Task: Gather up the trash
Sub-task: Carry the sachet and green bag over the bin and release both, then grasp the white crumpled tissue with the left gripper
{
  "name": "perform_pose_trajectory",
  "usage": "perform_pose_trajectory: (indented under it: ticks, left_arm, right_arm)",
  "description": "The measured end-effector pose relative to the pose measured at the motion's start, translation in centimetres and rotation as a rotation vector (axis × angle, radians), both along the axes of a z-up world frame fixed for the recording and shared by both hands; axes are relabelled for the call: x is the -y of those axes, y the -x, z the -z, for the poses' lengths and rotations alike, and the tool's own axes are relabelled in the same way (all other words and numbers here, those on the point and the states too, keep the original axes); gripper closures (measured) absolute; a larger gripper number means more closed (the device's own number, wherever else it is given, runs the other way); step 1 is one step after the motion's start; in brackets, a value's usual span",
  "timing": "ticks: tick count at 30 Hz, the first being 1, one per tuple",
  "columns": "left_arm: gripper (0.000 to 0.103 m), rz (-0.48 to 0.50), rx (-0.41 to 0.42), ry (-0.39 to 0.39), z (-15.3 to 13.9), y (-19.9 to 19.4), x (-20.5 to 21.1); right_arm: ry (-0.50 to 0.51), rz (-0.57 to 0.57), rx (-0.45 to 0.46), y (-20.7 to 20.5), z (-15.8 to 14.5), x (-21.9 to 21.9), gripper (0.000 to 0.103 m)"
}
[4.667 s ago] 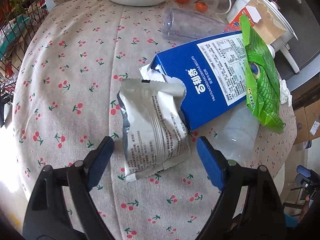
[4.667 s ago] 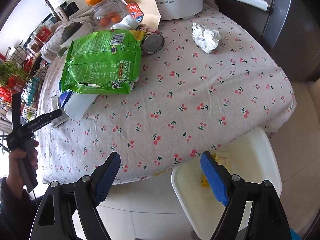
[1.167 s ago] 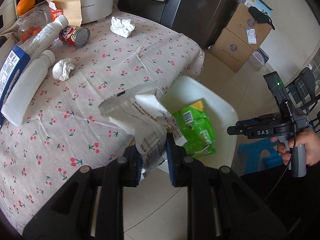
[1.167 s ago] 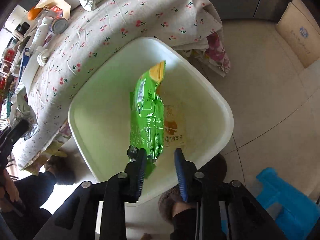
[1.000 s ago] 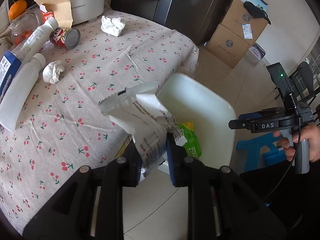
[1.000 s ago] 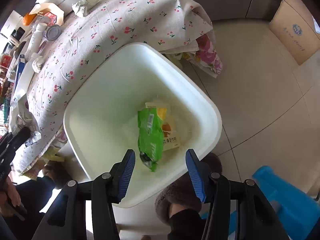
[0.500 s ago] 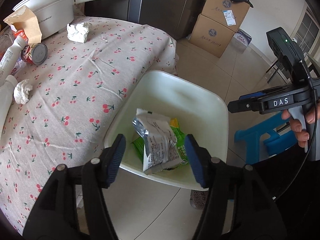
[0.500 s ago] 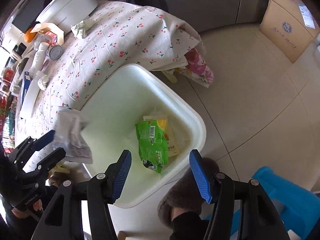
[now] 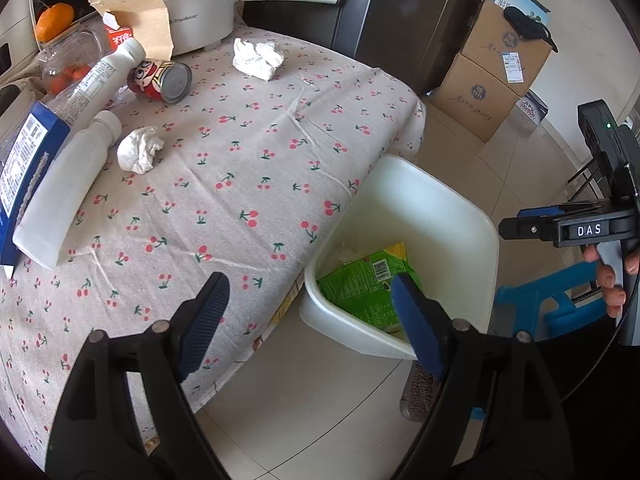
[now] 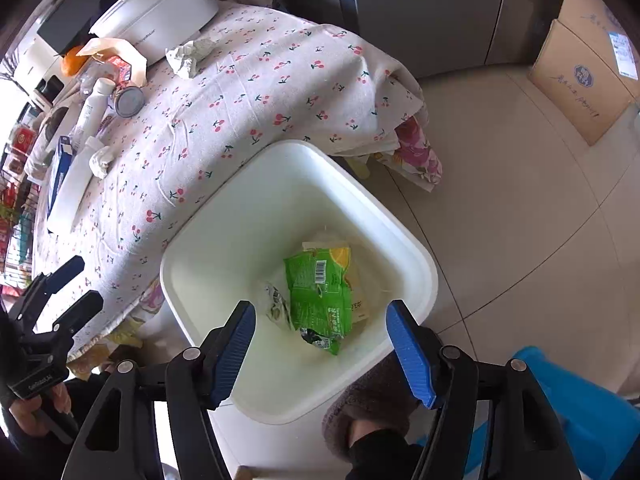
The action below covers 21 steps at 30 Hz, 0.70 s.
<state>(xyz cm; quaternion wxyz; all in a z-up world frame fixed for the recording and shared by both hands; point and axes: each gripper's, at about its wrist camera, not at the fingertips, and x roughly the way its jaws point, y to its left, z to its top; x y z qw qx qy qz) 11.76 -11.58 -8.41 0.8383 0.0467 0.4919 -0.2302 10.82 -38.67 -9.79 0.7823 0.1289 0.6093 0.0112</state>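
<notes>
Tissue wad (image 9: 140, 155) up-left of left tongs (image 9: 308, 320): light, soft; pinch across middle. Both tongs just spread, empty; right tongs (image 10: 320, 354) over bin (image 10: 420, 264).

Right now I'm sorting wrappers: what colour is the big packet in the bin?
Green packet, yellow corner; right wrist view.

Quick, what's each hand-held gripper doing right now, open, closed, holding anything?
Left hand-held gripper: open, empty, jaws have just been opening.
Right hand-held gripper: open, empty, jaws have just been opening.
</notes>
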Motion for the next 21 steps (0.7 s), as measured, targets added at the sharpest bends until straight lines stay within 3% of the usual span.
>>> perform_pose_trajectory:
  ticks: [8,12,21]
  left_arm:
    - [0.009,-0.148,0.048,0.036,-0.9,-3.9,-5.5]
    - [0.008,-0.213,0.051,0.066,-0.1,-6.9,-7.0]
    - [0.012,-0.319,0.115,0.079,2.5,-11.5,-6.8]
  right_arm:
    - [0.056,-0.061,0.02,-3.8,-1.5,-2.4,0.027]
    - [0.118,-0.085,0.068,-6.9,-3.0,-4.1,0.021]
    - [0.09,-0.134,0.196,-13.3,-2.9,-6.9,0.018]
